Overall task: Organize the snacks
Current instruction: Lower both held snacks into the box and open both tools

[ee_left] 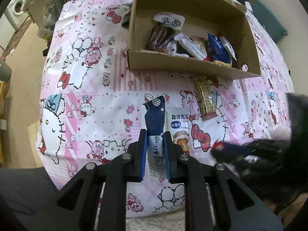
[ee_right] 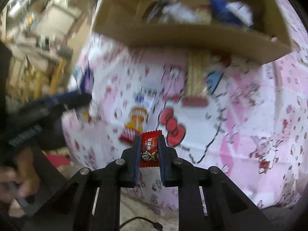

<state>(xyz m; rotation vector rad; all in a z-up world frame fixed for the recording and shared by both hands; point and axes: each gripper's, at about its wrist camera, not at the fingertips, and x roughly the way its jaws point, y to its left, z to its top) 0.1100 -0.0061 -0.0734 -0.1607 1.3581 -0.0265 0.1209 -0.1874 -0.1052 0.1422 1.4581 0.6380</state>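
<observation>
My left gripper point(ee_left: 155, 134) is shut on a dark blue snack packet point(ee_left: 155, 119) and holds it above the table. My right gripper point(ee_right: 148, 138) is shut on a small red candy packet point(ee_right: 149, 148); it shows blurred at the right of the left wrist view point(ee_left: 227, 150). A cardboard box point(ee_left: 182, 65) with several snacks stands at the back; it also shows in the right wrist view point(ee_right: 173, 34). On the cloth lie a white packet with a mushroom picture point(ee_left: 179, 127) and a long beige wafer packet point(ee_left: 205, 98), both blurred in the right wrist view.
A pink cartoon tablecloth point(ee_left: 86, 77) covers the table. A washing machine point(ee_left: 16, 9) and clutter stand on the floor far left. The left gripper point(ee_right: 57, 100) crosses the right wrist view's left side. A cable point(ee_right: 142, 221) lies below the table edge.
</observation>
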